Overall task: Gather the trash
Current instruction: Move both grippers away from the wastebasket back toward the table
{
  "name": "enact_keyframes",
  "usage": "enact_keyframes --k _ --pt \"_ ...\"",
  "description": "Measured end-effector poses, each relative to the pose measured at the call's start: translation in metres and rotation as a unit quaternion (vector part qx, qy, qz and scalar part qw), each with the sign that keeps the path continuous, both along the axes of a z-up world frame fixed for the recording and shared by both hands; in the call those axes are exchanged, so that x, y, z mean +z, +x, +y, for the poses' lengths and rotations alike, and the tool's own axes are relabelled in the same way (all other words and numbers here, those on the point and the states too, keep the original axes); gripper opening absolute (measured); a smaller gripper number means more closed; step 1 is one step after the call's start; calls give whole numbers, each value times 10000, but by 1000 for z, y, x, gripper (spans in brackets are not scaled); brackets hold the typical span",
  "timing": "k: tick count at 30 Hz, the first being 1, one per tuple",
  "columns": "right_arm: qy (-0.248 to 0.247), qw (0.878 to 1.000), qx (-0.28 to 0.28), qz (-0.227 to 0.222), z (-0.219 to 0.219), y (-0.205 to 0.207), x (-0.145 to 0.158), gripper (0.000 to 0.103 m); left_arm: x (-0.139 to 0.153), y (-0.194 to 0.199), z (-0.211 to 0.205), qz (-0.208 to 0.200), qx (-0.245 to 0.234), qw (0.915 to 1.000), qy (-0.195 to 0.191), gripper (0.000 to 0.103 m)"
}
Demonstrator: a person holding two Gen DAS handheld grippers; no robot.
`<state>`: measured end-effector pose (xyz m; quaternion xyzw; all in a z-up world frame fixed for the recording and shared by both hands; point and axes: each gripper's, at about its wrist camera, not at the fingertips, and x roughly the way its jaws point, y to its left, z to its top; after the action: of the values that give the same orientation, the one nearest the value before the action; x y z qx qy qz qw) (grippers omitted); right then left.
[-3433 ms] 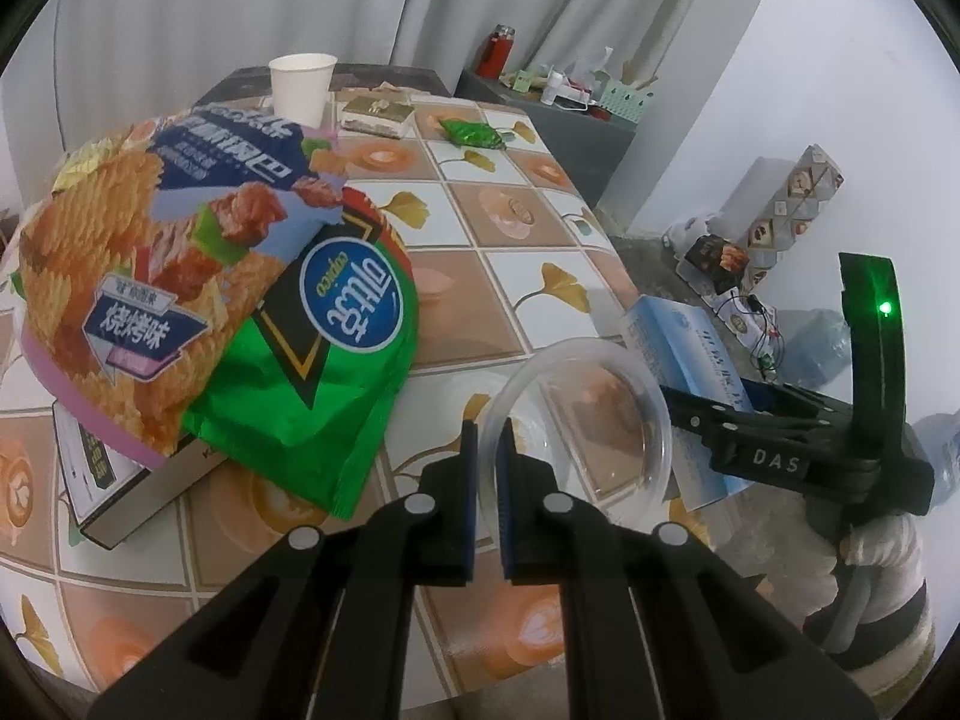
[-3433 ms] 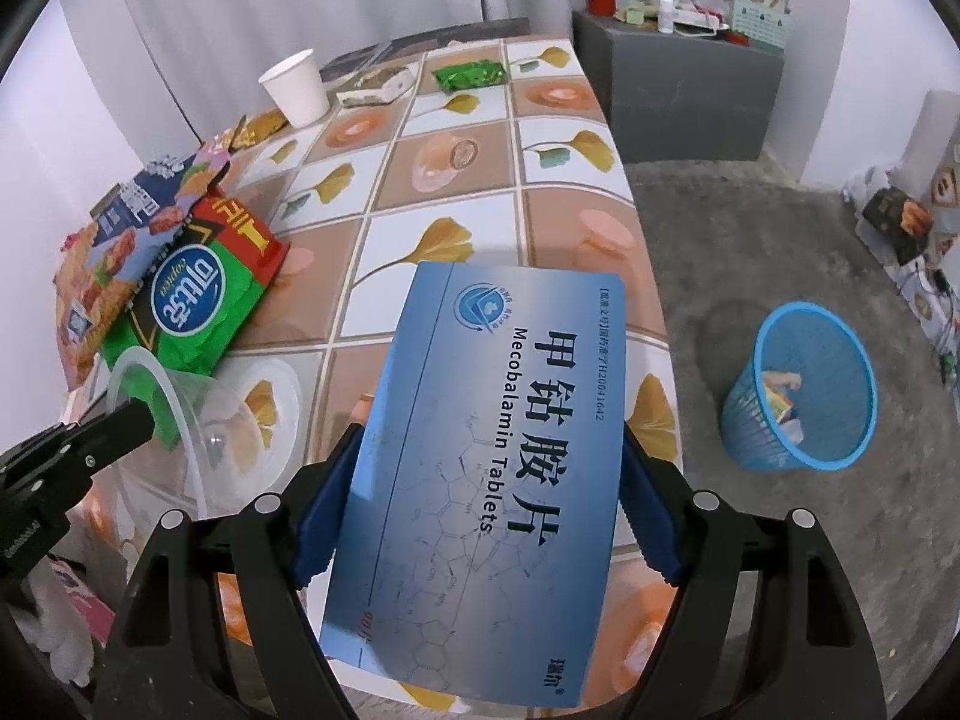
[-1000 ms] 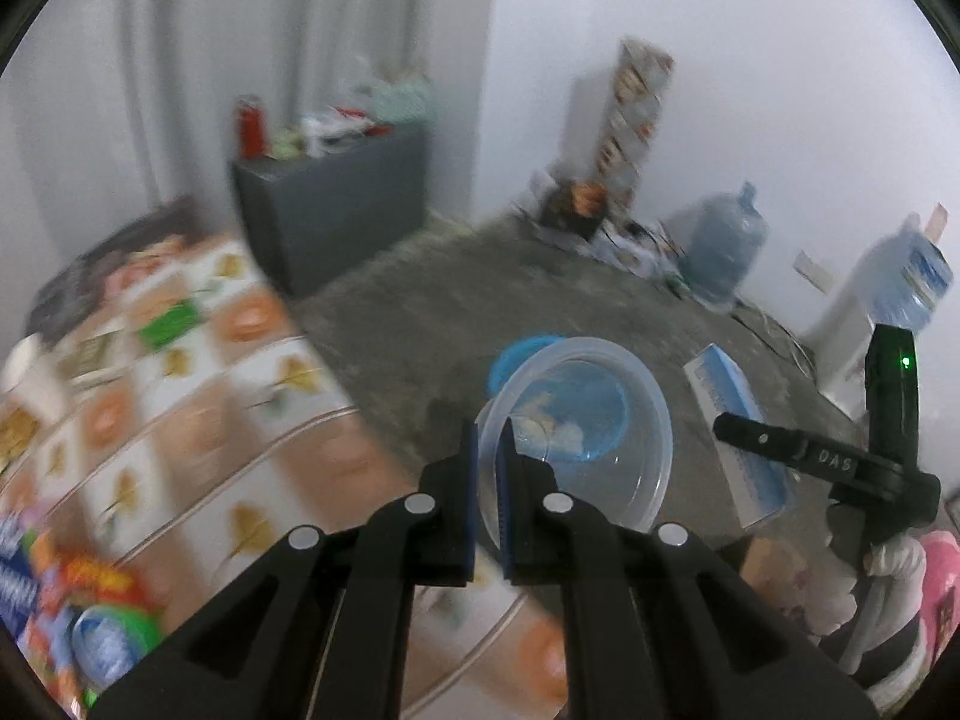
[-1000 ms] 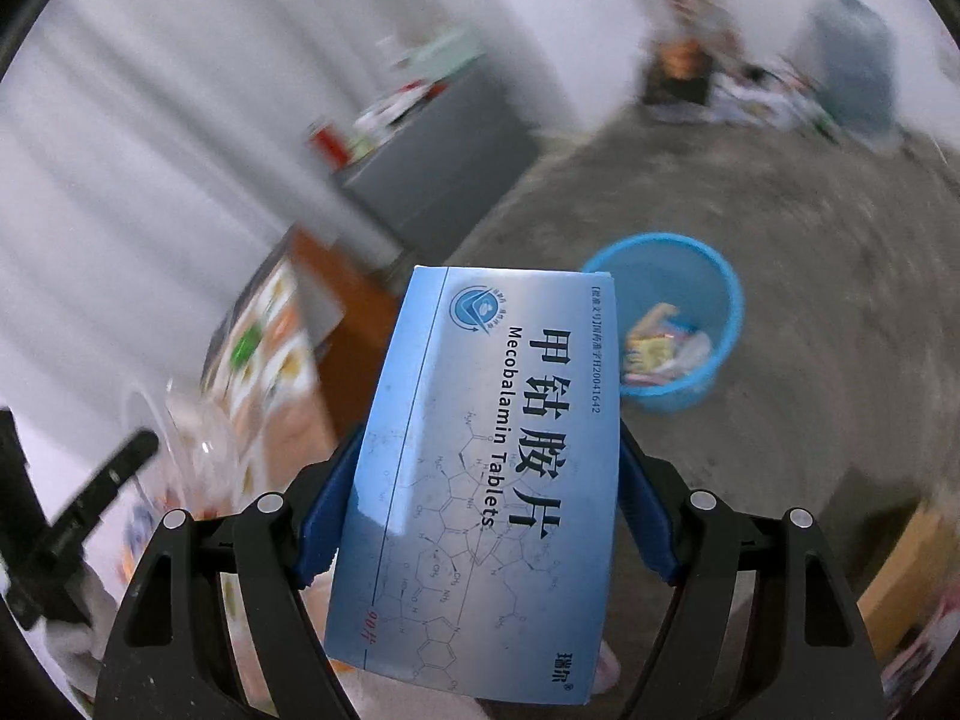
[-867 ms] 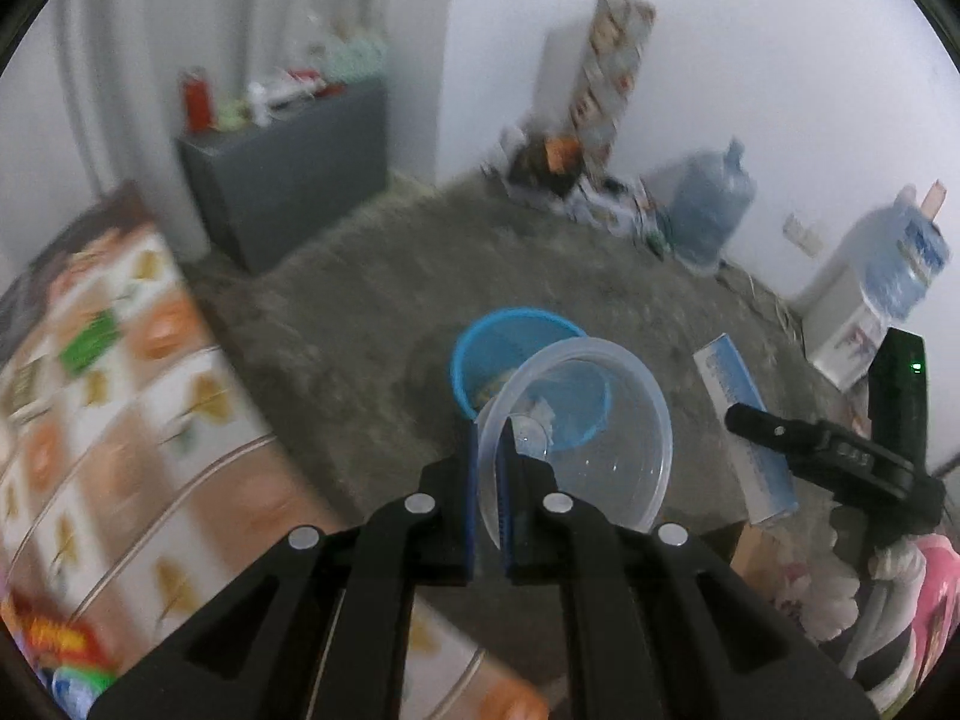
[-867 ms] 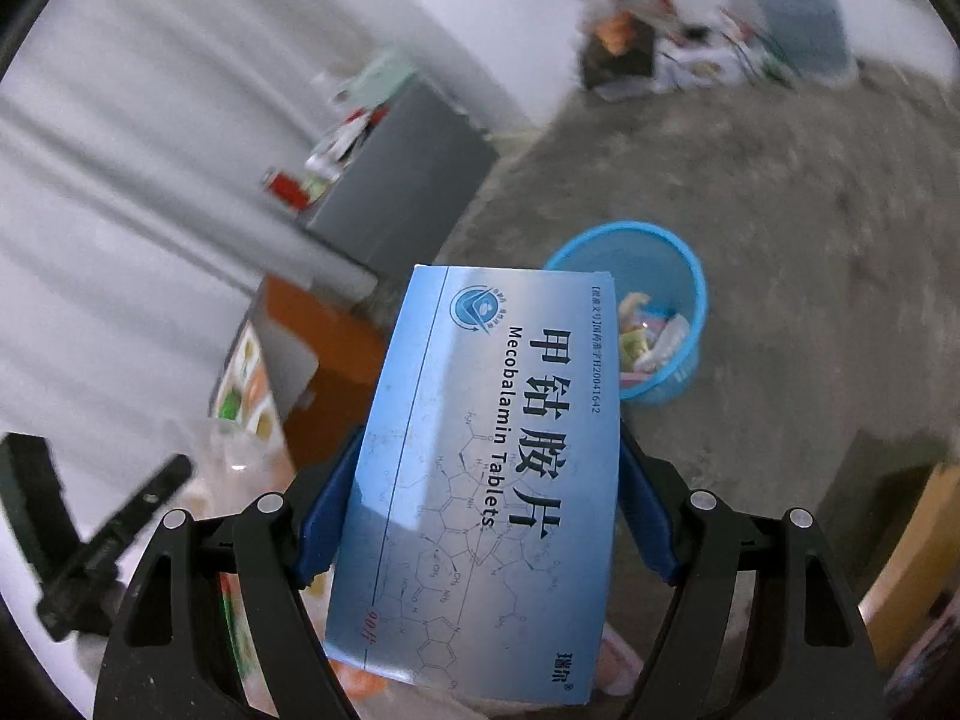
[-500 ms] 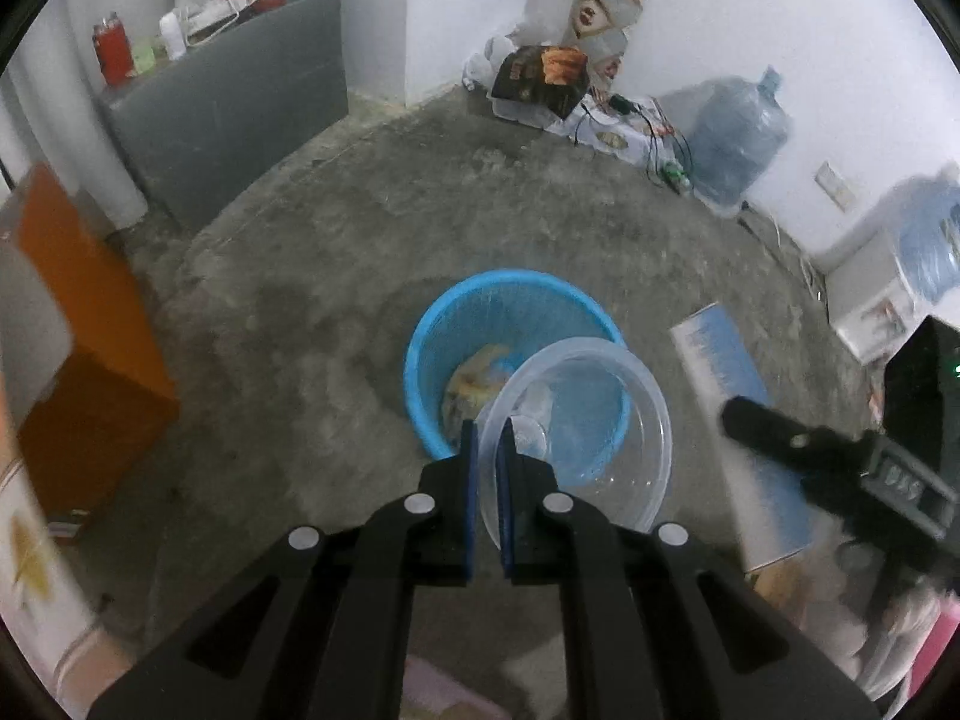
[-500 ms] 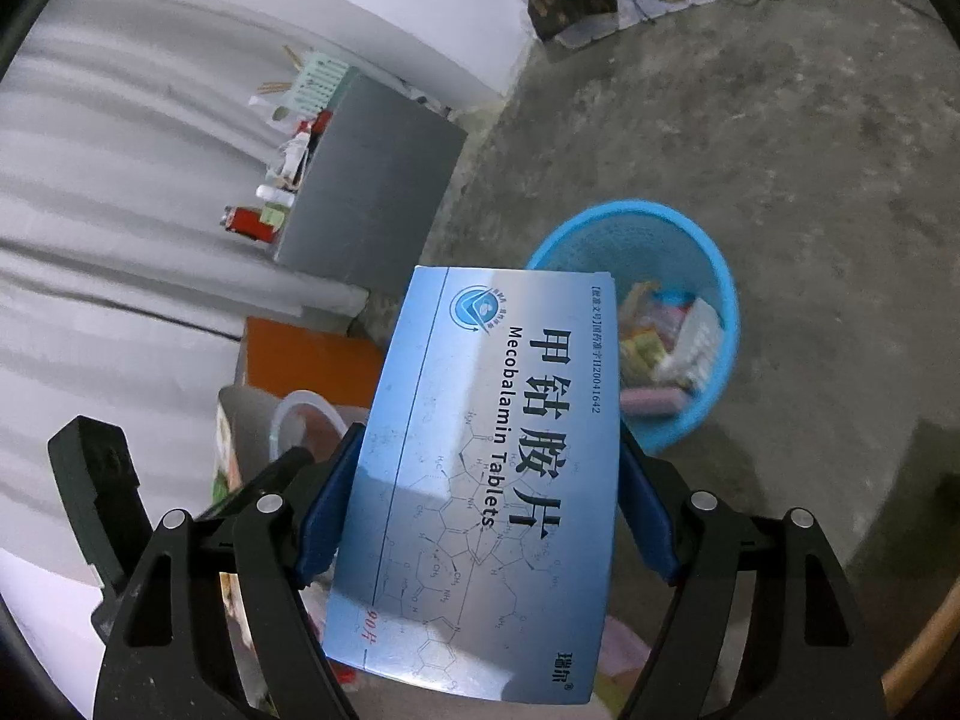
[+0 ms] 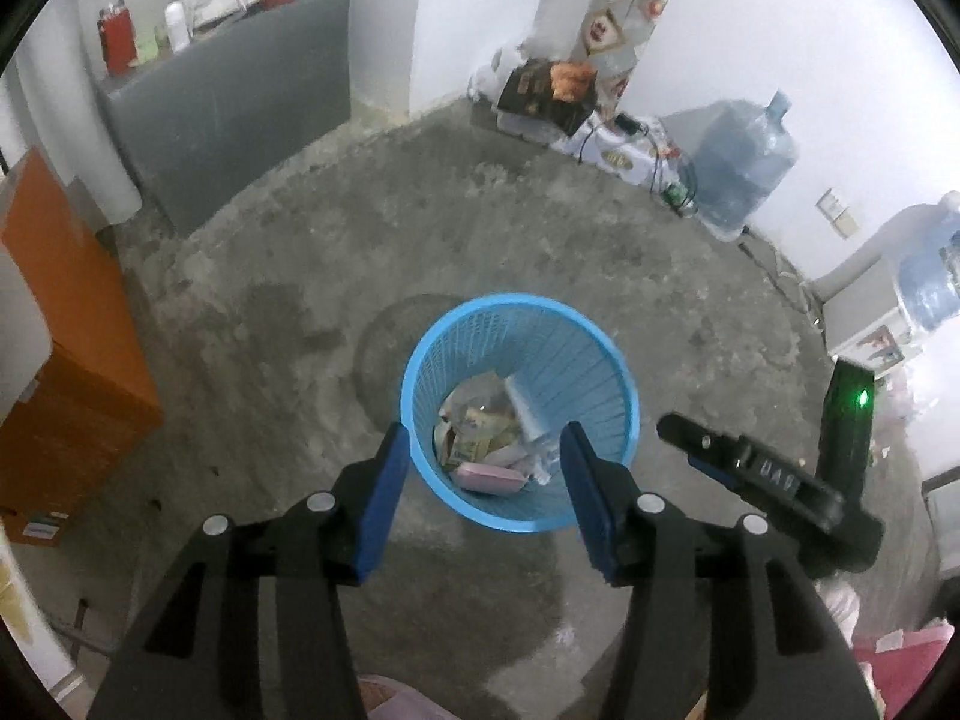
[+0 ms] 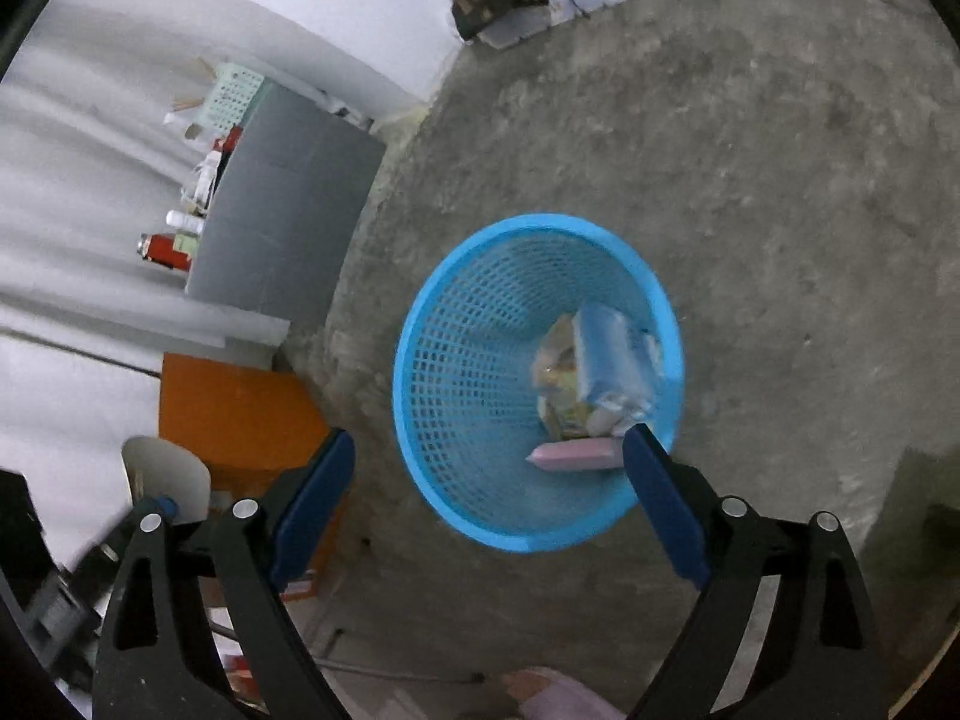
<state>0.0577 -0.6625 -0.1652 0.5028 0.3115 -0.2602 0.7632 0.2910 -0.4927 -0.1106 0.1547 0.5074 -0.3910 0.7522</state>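
A blue mesh trash basket (image 9: 600,372) stands on the concrete floor, also in the right wrist view (image 10: 468,360). It holds wrappers, a pink item (image 9: 489,476), the clear plastic cup (image 9: 528,414) and the blue tablet box (image 10: 606,348). My left gripper (image 9: 483,492) is open and empty just above the basket's near rim. My right gripper (image 10: 486,498) is open and empty above the basket; its body shows at the right of the left wrist view (image 9: 750,468).
An orange cabinet (image 9: 66,324) stands left of the basket. A grey cabinet (image 9: 228,102) with bottles is at the back. Water jugs (image 9: 744,168) and boxes (image 9: 549,93) line the far wall. Bare concrete floor surrounds the basket.
Both grippers opened over the basket. The clear cup left my left gripper and the blue tablet box left my right gripper; both now lie in the basket.
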Motion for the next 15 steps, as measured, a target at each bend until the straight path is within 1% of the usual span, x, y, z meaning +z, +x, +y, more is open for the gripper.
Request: enact_keyframes --k 2,3,4,5,7,8,11,12,14,15 --pt "-237 9997 58 34 6 -8 10 87 20 -9 13 -46 -30 9999 -153 51" --pt "-472 9988 113 54 17 -16 24 87 31 -14 19 -88 -68 9997 -229 51" --pt "-615 9980 149 61 18 -16 28 87 45 -22 28 -173 -147 9992 -327 51" --pt "-794 9966 196 60 26 -20 38 87 53 -28 32 -237 -191 9988 -376 51" --pt "-1216 9920 335 4 47 -31 65 87 79 -46 57 -422 -318 9973 -511 52" --pt "-1410 9892 395 -53 57 -35 76 87 86 -53 67 -478 -344 9967 -559 52" --pt "-2132 9749 614 -183 92 -48 116 87 116 -82 114 -700 -354 9945 -694 55" --pt "-2410 9677 701 -232 106 -53 131 87 124 -92 130 -755 -325 9937 -766 56" --pt "-2801 9560 821 -315 130 -59 151 92 137 -107 159 -846 -196 9918 -942 59" --pt "-3027 9482 886 -375 144 -62 162 93 144 -117 179 -891 -82 9902 -1076 60"
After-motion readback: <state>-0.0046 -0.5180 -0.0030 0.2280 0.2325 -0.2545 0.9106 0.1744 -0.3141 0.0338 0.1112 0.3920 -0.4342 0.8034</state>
